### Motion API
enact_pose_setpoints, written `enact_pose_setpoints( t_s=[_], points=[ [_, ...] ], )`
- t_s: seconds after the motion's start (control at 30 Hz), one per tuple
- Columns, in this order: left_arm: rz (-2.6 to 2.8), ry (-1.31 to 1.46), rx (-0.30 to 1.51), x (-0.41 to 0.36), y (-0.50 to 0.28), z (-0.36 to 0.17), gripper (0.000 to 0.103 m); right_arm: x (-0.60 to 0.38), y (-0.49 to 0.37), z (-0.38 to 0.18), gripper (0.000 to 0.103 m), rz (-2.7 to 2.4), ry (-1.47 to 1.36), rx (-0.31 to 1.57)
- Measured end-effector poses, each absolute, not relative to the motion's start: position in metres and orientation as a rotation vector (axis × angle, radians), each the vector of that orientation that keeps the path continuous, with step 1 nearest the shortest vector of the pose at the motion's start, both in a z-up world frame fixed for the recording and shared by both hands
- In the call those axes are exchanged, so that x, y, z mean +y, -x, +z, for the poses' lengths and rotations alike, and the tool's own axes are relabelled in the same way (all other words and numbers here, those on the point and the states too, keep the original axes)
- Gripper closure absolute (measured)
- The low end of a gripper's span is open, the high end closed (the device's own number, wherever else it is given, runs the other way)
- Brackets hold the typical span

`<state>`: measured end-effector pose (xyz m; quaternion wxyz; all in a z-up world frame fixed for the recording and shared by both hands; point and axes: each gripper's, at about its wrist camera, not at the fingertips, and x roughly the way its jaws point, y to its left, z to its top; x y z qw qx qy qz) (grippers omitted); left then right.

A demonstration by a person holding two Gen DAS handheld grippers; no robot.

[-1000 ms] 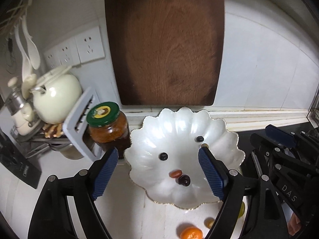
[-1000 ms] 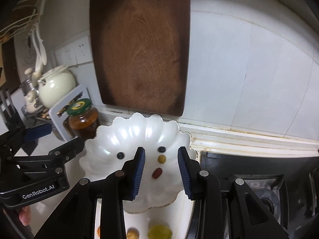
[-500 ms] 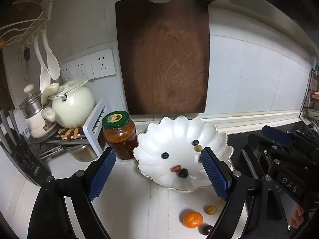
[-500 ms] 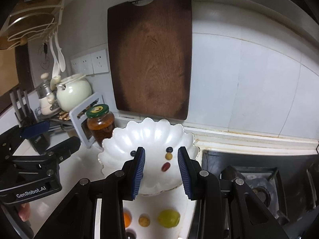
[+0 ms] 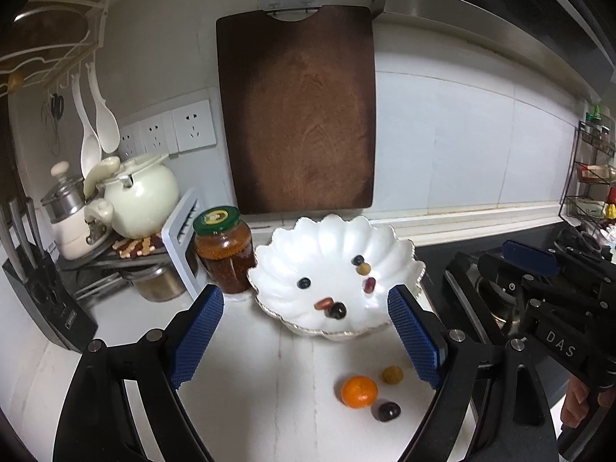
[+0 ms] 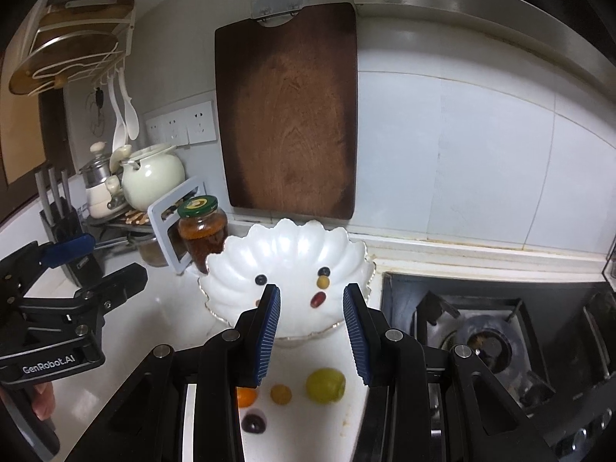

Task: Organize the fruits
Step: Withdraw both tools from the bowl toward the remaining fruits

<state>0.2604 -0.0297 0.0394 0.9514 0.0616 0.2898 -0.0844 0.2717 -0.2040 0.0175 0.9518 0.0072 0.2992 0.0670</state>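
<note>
Both our left gripper (image 5: 304, 340) and right gripper (image 6: 312, 335) hang spread and empty. Low in the frame, the green fruit (image 6: 325, 385) lies before the white bowl (image 6: 238, 265); we should descend straight, centering it between the pads.

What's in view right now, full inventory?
scalloped dish: 1, white, countertop below the board
small fruits in dish: 6, dark, red and tan
orange: 1, counter in front of the dish
tan fruit: 1, beside the orange
dark grape: 1, nearest the camera
green fruit: 1, yellow-green, counter, right-wrist view
jar: 1, green lid, left of the dish
cutting board: 1, dark wood, hung on the wall
teapot: 1, cream, rack at left
stove: 1, black, right
left claw: open, empty
right claw: open, empty
</note>
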Motion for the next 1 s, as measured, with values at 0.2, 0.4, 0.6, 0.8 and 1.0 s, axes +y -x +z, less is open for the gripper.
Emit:
enact_pose_setpoints(
  t_s=[0.2, 0.4, 0.6, 0.8, 1.0],
  points=[
    [-0.188, -0.138, 0.594, -0.028, -0.243, 0.031, 0.015, -0.204, -0.254, 0.012, 0.063, 0.126, -0.013, 0.6],
    [-0.206, -0.142, 0.603, -0.02, -0.23, 0.02, 0.015, -0.197, -0.236, 0.005, 0.063, 0.125, 0.008, 0.585],
    [-0.223, -0.175, 0.611, -0.015, -0.222, 0.009, 0.015, -0.185, -0.221, -0.005, 0.063, 0.144, 0.02, 0.59],
    [-0.256, -0.217, 0.606, -0.009, -0.218, 0.001, 0.016, -0.175, -0.213, -0.02, 0.063, 0.161, 0.009, 0.628],
    [-0.318, -0.288, 0.606, -0.009, -0.218, -0.014, 0.02, -0.167, -0.211, -0.039, 0.063, 0.172, -0.003, 0.677]
  ],
)
